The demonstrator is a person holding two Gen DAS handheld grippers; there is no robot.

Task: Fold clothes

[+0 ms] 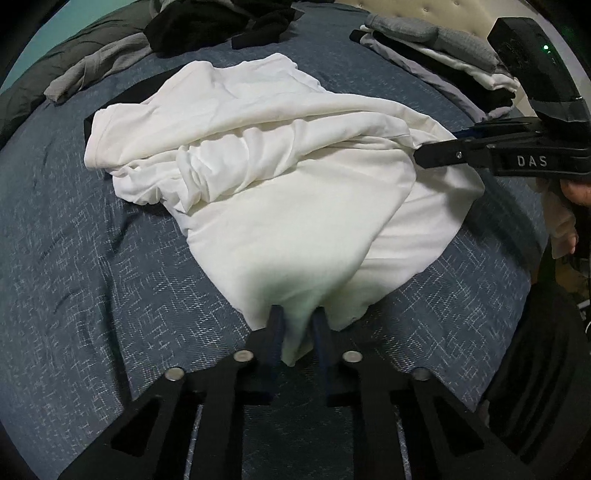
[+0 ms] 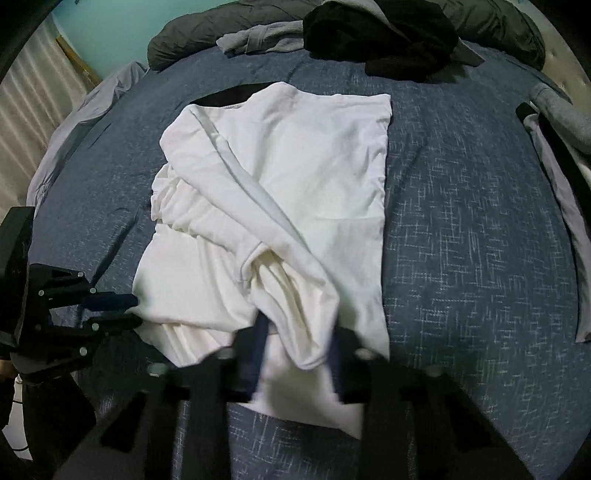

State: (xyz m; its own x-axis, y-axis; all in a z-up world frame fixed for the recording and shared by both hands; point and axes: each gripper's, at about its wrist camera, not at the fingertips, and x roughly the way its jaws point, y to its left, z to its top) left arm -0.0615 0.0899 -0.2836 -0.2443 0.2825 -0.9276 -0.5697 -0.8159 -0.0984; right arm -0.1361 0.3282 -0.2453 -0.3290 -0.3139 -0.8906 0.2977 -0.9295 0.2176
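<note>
Left wrist view shows the left gripper (image 1: 298, 325) at the bottom, its jaws pinched tight on a bunched bit of the white shirt (image 1: 266, 177). The cloth is squeezed right between the two dark blue fingers (image 1: 276, 325). From there the shirt spreads out, crumpled, across the blue bed cover (image 1: 92, 258). Only this view shows the right gripper (image 1: 424, 153) from the side, coming in from the right with its tips closed on the shirt's far edge, and part of a hand (image 1: 576, 192) behind it. It also shows a stack of folded clothes (image 1: 443, 48) at the top right.

Right wrist view is a bit blurry near the bottom. It shows the right gripper (image 2: 297, 345) with its jaws closed on a thick fold of the shirt (image 2: 288, 166), which hangs down between them. Only this view shows the shirt's straight right edge lying flat, and the left gripper (image 2: 135, 312) at the left, tips touching the shirt's near corner. Far back lie a black garment (image 2: 384, 33), a grey garment (image 2: 258, 37) and a dark blanket (image 2: 192, 40).
</note>
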